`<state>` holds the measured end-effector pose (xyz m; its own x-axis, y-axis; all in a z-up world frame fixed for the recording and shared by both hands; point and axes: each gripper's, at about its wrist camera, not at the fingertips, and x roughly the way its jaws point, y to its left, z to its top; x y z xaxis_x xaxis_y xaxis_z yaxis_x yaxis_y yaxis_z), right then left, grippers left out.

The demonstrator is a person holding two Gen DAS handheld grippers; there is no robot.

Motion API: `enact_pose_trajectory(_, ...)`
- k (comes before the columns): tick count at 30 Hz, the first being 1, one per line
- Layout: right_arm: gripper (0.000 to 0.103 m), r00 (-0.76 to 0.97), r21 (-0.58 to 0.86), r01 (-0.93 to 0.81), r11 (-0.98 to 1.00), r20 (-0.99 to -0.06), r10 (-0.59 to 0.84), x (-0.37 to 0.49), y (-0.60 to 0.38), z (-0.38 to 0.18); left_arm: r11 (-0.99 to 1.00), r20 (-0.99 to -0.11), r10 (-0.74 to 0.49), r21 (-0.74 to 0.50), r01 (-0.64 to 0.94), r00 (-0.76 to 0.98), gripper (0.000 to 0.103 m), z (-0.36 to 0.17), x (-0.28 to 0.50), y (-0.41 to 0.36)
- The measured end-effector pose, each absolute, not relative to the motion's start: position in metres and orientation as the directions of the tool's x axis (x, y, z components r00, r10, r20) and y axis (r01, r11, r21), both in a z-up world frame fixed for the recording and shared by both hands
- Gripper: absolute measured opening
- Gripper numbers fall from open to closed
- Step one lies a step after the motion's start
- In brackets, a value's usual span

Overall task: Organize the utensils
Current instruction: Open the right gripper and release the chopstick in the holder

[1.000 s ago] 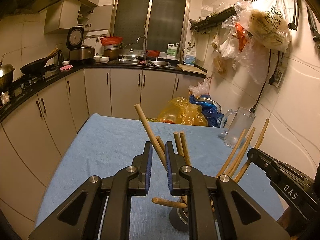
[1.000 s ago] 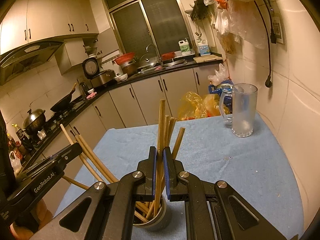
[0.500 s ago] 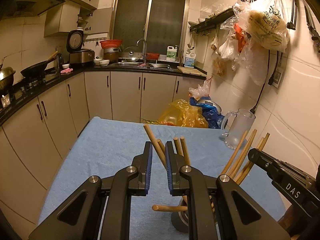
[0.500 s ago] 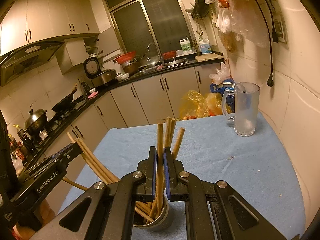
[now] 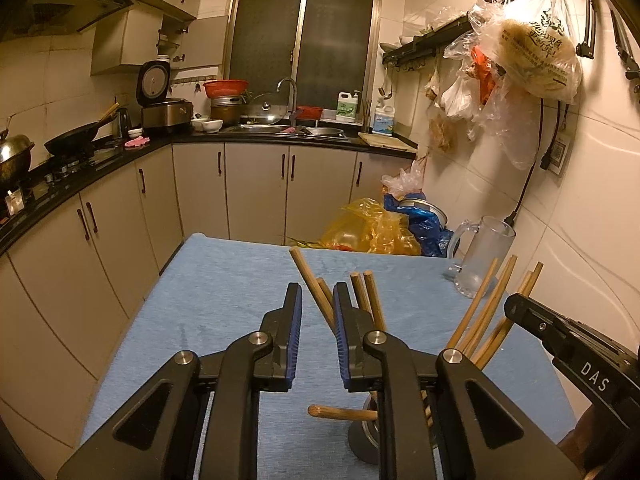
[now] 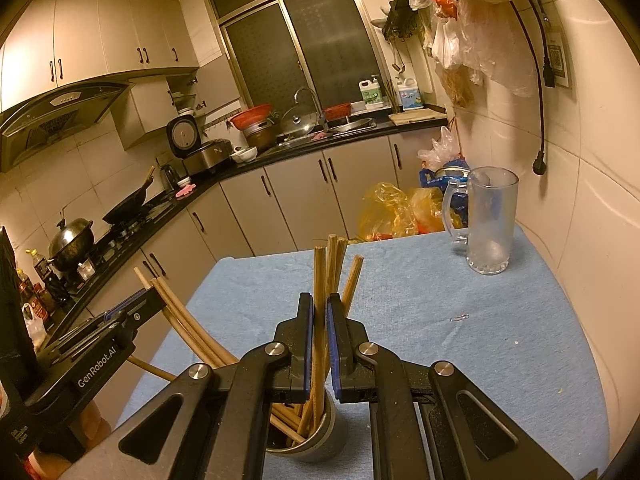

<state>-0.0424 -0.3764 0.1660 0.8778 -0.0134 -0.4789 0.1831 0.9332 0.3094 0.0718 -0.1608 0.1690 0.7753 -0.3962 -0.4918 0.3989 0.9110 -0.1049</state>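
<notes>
A metal cup (image 6: 320, 438) full of wooden chopsticks stands on the blue cloth (image 6: 460, 300) just below both grippers. My right gripper (image 6: 319, 300) is shut on one upright chopstick (image 6: 319, 272) whose lower end is in the cup. In the left wrist view my left gripper (image 5: 316, 292) has its jaws opening. A slanted chopstick (image 5: 308, 276) leans loosely between them against the right pad, unpinched. More chopsticks (image 5: 486, 308) fan out of the cup (image 5: 364, 440), which the gripper body mostly hides. The right gripper's body (image 5: 560, 340) comes in from the right.
A frosted glass mug (image 6: 490, 220) stands at the table's far right corner by the tiled wall. Yellow and blue plastic bags (image 5: 372, 228) lie beyond the far edge. Kitchen cabinets and a dark counter (image 5: 120, 148) run along the left and back.
Both held chopsticks have sunk lower into the cup. The left jaws have spread a little, leaving their chopstick loose. Neither gripper has shifted.
</notes>
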Motion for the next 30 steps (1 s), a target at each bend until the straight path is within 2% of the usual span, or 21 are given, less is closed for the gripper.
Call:
enact_pose_trajectory(12,0.008,0.878,0.310,0.183,0.933,-0.479,-0.013,-0.042,-0.376,0.166,0.916,-0.490,-0.387,-0.102,0.389,0.782,0.024,0.168,0.073,-0.153)
enact_pose_trajectory(21,0.008,0.879,0.313,0.183,0.932,-0.477,-0.013,-0.043,-0.375,0.168,0.920,-0.495,-0.373,-0.086,0.383,0.785,0.033,0.168,0.073,-0.145)
enact_pose_trajectory(24,0.008,0.882,0.313,0.185,0.932,-0.472,-0.016,-0.045,-0.372,0.172,0.923,-0.494,-0.367,-0.086,0.376,0.788,0.040,0.169,0.072,-0.144)
enact_pose_trajectory(30,0.008,0.883,0.313,0.194,0.930,-0.468,-0.026,-0.051,-0.370,0.178,0.928,-0.497,-0.353,-0.082,0.363,0.793,0.044,0.170,0.070,-0.143)
